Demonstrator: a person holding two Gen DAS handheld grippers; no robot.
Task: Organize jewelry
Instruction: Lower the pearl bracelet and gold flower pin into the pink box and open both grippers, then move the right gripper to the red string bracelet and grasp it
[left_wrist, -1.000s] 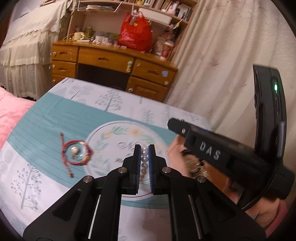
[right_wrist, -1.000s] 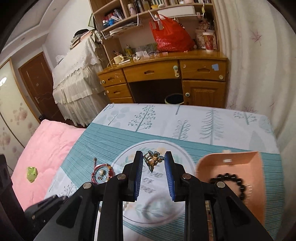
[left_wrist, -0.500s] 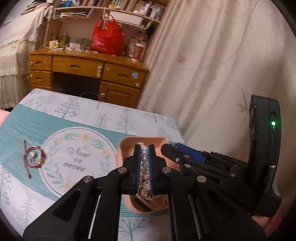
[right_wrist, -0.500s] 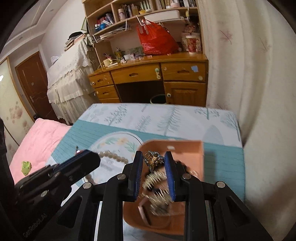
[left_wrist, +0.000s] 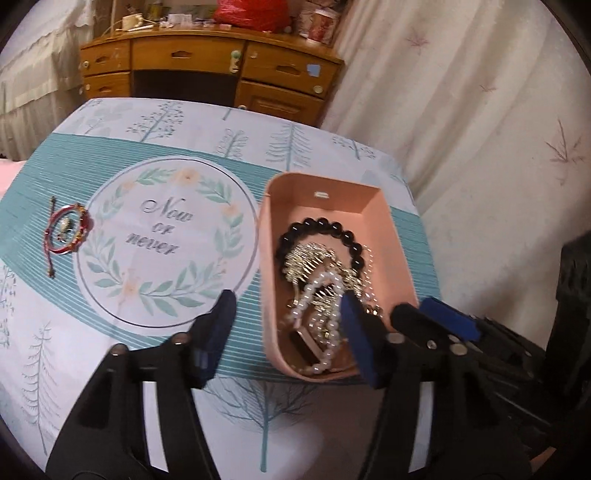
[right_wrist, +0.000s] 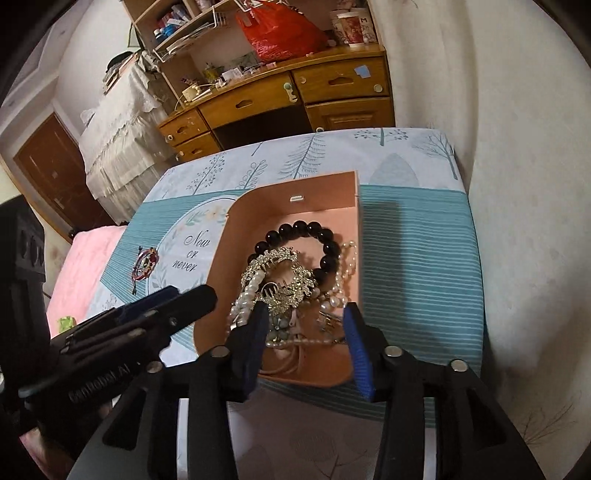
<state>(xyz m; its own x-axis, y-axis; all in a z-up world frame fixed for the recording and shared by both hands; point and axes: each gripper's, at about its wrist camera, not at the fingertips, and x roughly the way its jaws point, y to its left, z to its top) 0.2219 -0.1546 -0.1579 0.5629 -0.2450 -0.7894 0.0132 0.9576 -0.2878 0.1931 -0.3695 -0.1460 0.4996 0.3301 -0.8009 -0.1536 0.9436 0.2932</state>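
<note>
Worktop (left_wrist: 155, 354): lying under a tree-print cloth, carrying everything.
Tray (left_wrist: 397, 236): sitting at 3 o'clock of the cloth's wreath, holding black beads (left_wrist: 325, 223), gold comb (left_wrist: 306, 258) and pearls (left_wrist: 321, 291).
Left claw (left_wrist: 286, 332): jaws having just been opening, gripping nothing, hovering over the tray's near end.
Right claw (right_wrist: 304, 339): likewise opening, empty, over the tray.
Red bracelet (left_wrist: 68, 234): lying at 9 o'clock of the wreath.

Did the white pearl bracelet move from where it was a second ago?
Yes. The pearl bracelet left the left tool, whose jaws have just been opening, and now lies inside the pink tray, right of the round wreath print.
</note>
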